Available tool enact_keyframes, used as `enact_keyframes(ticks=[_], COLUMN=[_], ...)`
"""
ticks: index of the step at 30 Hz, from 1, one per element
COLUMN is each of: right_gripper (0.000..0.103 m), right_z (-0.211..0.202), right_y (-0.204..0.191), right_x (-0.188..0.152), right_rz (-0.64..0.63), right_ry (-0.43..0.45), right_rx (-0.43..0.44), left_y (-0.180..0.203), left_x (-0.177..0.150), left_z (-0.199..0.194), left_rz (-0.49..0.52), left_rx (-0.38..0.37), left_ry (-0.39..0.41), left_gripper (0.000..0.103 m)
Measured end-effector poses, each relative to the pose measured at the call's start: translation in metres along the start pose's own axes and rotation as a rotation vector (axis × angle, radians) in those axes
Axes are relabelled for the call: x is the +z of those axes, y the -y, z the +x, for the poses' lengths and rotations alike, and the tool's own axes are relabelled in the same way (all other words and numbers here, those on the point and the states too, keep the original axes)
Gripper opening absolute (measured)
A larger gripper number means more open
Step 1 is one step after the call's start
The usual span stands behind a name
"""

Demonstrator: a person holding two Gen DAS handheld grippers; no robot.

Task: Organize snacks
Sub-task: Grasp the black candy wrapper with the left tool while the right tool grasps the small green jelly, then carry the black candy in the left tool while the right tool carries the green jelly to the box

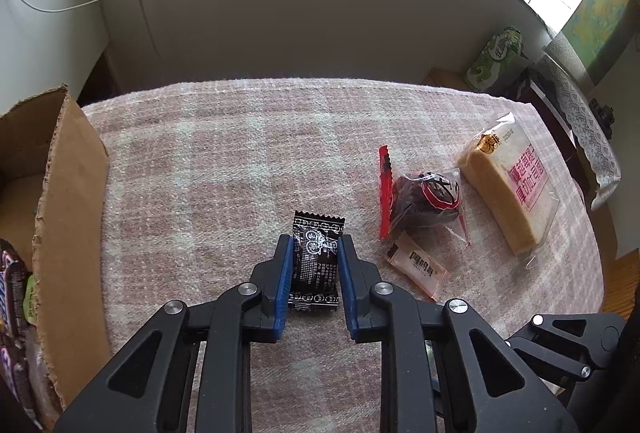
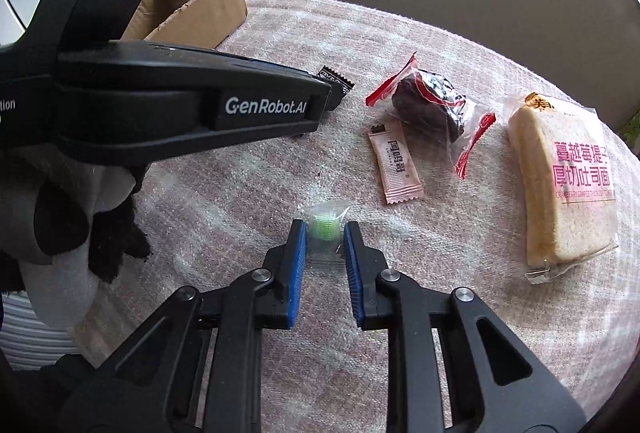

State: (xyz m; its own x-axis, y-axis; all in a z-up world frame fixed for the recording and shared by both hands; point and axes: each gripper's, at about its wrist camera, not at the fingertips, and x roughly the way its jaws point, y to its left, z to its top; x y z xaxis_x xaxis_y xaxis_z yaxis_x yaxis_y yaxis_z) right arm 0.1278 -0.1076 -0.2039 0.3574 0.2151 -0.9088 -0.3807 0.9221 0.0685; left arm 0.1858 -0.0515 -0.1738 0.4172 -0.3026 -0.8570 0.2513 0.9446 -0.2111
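My left gripper (image 1: 314, 247) is shut on a small black snack packet (image 1: 316, 261) with white print, at the tablecloth. My right gripper (image 2: 325, 233) is shut on a clear-wrapped green candy (image 2: 325, 227), also low at the cloth. To the right lie a pink sachet (image 1: 416, 267) (image 2: 396, 163), a dark cake in a clear and red wrapper (image 1: 424, 199) (image 2: 430, 105) and a bagged toast slice (image 1: 508, 181) (image 2: 564, 181). The black packet's end shows past the left gripper's body in the right wrist view (image 2: 336, 79).
An open cardboard box (image 1: 68, 217) (image 2: 192, 13) stands at the table's left edge with chocolate bars (image 1: 14, 297) inside. The pink checked tablecloth (image 1: 224, 161) covers a round table. A side table with a green bag (image 1: 496, 59) stands far right.
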Motion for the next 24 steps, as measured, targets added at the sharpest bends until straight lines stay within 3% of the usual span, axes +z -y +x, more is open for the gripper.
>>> enact_keyframes(ticks=[6,13,18,24], right_gripper=[0.019,0.019,0.019,0.019], right_z=[-0.005,-0.003,-0.008,-0.009], right_y=[0.014,0.021,0.024,0.027], right_x=[-0.004,-0.004,-0.009,-0.01], right_rz=[0.041,0.067,0.079,0.09], right_ry=[0.001,0.003,0.009,0.012], right_rx=[0.009,0.004,0.002,-0.002], left_y=[-0.004,0.009,0.024,0.02], left_x=[-0.002,-0.005,-0.016,-0.023], left_z=[-0.012,-0.003,-0.003,-0.007], left_rz=[-0.009,0.06,0.198,0.204], left_rx=[-0.013,0.006,0.059,0.038], left_ry=[0.017,-0.015,0.014,0.013], left_gripper=[0.012,0.019,0.019,0.019])
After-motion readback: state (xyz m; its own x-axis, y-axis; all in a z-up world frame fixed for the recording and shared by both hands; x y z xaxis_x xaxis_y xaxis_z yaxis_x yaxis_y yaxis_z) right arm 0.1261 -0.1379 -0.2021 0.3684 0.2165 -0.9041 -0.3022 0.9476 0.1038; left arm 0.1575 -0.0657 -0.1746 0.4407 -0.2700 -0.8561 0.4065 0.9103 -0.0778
